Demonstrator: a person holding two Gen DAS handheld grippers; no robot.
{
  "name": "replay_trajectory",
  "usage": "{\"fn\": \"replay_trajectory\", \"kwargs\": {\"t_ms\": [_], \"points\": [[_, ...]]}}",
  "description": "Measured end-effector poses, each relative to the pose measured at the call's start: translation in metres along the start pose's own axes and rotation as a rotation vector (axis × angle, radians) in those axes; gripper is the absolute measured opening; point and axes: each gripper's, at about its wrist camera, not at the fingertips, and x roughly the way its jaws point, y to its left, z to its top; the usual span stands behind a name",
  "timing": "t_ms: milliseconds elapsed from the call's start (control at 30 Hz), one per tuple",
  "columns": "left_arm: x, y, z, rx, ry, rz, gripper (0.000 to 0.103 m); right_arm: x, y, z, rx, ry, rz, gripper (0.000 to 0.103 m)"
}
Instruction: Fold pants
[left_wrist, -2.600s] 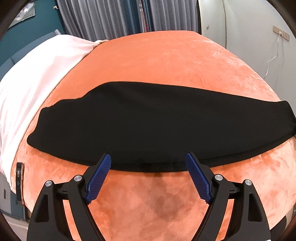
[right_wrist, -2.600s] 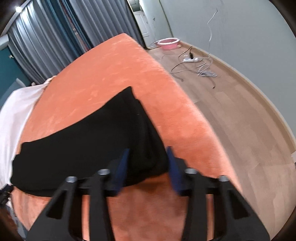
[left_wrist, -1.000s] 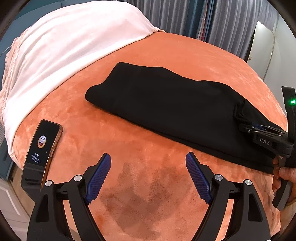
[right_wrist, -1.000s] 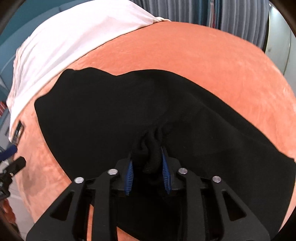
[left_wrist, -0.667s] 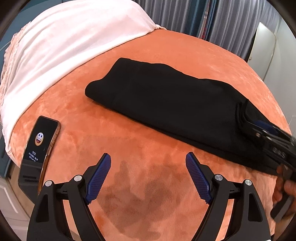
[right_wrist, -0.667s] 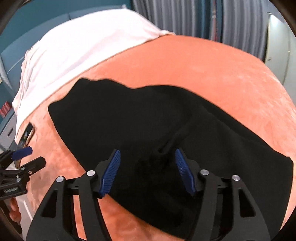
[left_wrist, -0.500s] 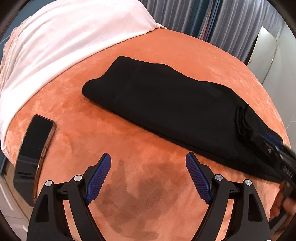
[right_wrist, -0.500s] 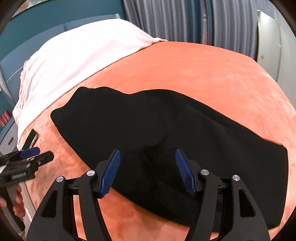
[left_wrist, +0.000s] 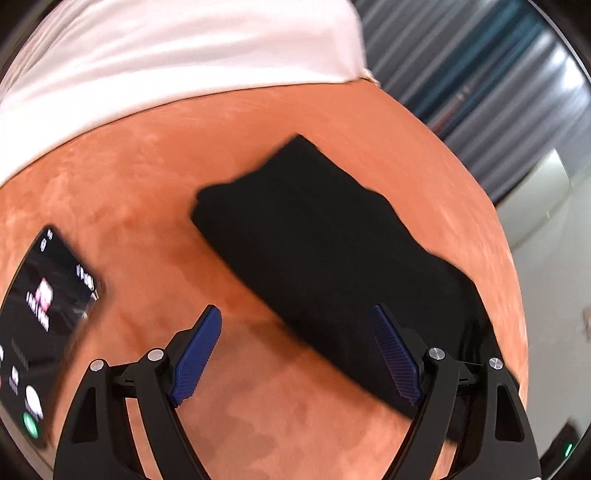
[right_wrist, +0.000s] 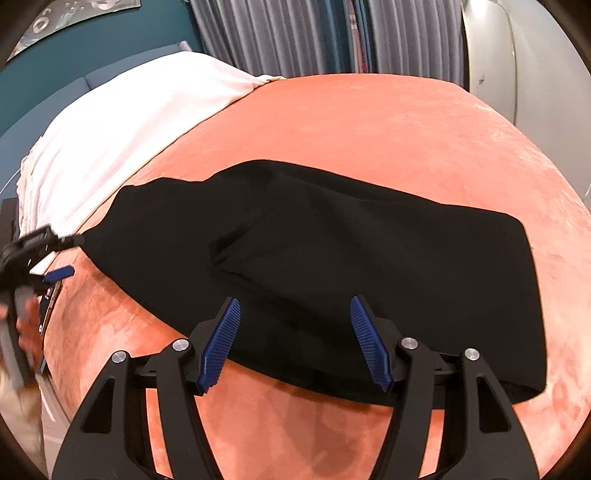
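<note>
Hovering with fingers spread and empty, the left gripper (left_wrist: 291, 354) overlooks the pants (left_wrist: 332, 254) lying folded lengthwise on the bed (left_wrist: 332, 122), while the right gripper (right_wrist: 295, 339), likewise parted and empty, suggests a crosswise fold requiring fresh end grasps.

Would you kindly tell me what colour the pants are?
Plain black pants, clearest in the right wrist view.

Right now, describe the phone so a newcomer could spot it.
Start at the orange bedspread. Left of the folded black pants, near the bedspread's edge, lies the phone: flat, dark, its screen lit, the only rigid thing among fabrics.
</note>
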Motion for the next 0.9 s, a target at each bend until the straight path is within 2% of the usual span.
{"fn": "replay_trajectory", "kwargs": {"t_ms": [67,167,200,333,433,567,900], "points": [[0.017,0.012,0.015,-0.062,0.037,-0.008,0.08,-0.005,-0.007,-0.002,0.013,-0.006,0.0,0.064],[0.038,0.021,0.023,-0.15,0.082,-0.04,0.078,-0.006,-0.009,-0.004,0.015,-0.006,-0.005,0.065],[0.04,0.021,0.023,-0.157,0.079,-0.029,0.078,-0.007,-0.011,-0.005,0.015,-0.005,-0.005,0.065],[0.045,0.008,0.025,-0.094,0.045,0.04,0.08,-0.008,-0.014,-0.006,0.002,-0.001,-0.014,0.066],[0.048,0.004,0.026,-0.067,0.033,0.065,0.08,-0.01,-0.016,-0.007,0.002,-0.003,-0.016,0.066],[0.052,0.002,0.028,-0.073,0.028,0.064,0.086,-0.008,-0.015,-0.009,0.005,0.001,-0.018,0.069],[0.062,0.002,0.035,-0.07,0.002,0.084,0.084,-0.009,-0.015,-0.013,-0.017,0.001,-0.048,0.07]]}}
